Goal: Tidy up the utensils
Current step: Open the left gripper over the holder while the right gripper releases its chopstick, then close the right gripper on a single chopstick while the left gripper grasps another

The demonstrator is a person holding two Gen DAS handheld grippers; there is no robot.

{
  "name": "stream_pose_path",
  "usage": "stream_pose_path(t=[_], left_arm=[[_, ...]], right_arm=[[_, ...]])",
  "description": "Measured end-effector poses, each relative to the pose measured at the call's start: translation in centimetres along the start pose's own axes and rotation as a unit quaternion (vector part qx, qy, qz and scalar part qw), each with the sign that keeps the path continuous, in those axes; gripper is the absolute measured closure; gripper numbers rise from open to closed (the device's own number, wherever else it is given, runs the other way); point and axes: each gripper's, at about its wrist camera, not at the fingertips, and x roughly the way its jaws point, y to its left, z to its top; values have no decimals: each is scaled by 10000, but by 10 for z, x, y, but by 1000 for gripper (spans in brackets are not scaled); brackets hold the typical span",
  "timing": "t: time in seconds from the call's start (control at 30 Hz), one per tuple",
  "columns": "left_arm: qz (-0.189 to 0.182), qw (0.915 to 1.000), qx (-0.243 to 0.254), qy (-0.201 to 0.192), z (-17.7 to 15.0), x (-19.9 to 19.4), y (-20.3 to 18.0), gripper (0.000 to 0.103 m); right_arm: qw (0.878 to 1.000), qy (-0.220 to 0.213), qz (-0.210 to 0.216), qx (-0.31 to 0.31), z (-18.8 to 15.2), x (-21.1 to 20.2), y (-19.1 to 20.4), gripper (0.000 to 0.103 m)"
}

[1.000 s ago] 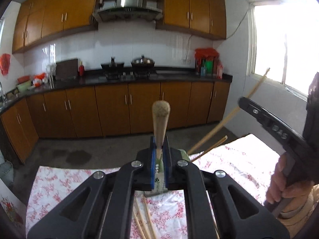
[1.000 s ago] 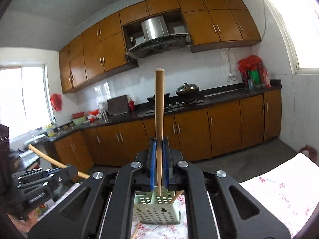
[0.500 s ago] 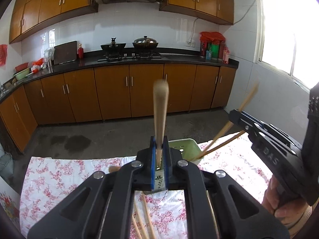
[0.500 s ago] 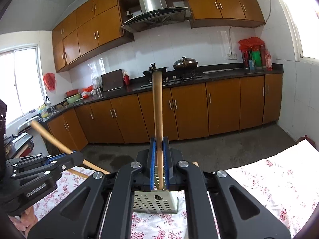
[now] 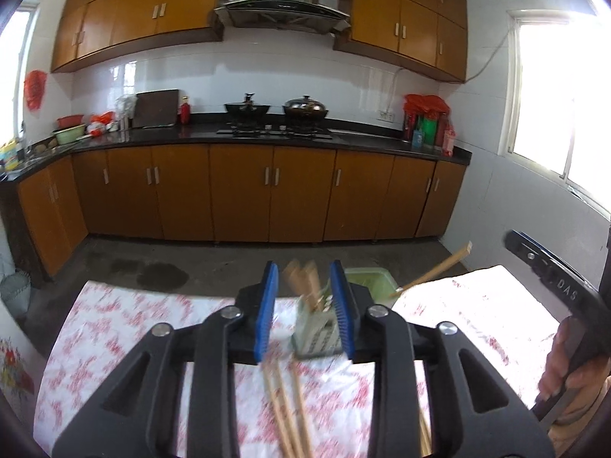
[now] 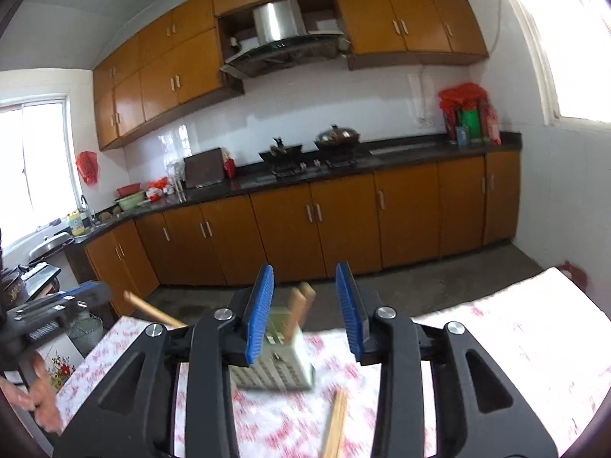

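Both grippers hang wide open and empty over the table: the left gripper (image 5: 305, 305) and the right gripper (image 6: 303, 311) each frame the pale green utensil holder (image 6: 275, 362), which stands on the floral tablecloth (image 6: 515, 336) toward the table's far edge. Two wooden chopsticks (image 6: 299, 305) lean upright in the holder, tops poking out between the blue pads (image 6: 261, 313). More loose chopsticks (image 5: 284, 408) lie flat on the cloth on the near side of the holder, so the job looks only partly done. The risk, as I read it: the holder looks light, and a sideways swipe from either open gripper could tip it and spill the sticks. Thin round sticks lying side by side could also roll or scissor apart under a pinch, and the cloth could bunch and drag the holder toward that far edge.
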Motion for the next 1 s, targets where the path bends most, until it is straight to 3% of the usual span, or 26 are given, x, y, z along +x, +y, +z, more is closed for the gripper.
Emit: stream_pose_path(t=[0.1, 0.17, 0.27, 0.37, 0.5, 0.67, 0.83, 1.0], left_arm=[[218, 9996, -73, 187, -30, -9, 16, 70], [350, 9979, -184, 513, -61, -2, 30, 70], [498, 9919, -361, 1107, -105, 17, 44, 70], [484, 9852, -550, 1548, -143, 32, 52, 71], [485, 9803, -516, 1843, -174, 40, 48, 72], [414, 9773, -583, 1994, -184, 48, 44, 76], [320, 9757, -548, 2098, -188, 57, 32, 84], [198, 9748, -414, 2183, -191, 65, 20, 88]], right_arm=[[9976, 650, -251, 1, -37, 7, -17, 67], [9918, 1240, -307, -4, -70, 21, -25, 67], [9750, 2205, -117, 254, -131, 44, -33, 84], [9629, 2682, 13, 286, -170, 54, -28, 90], [9560, 2923, 35, 267, -189, 61, -16, 90], [9573, 2889, 0, 110, -195, 61, -12, 91], [9613, 2673, -661, -3, -194, 64, -25, 95], [9619, 2655, -655, -36, -194, 65, -28, 95]])
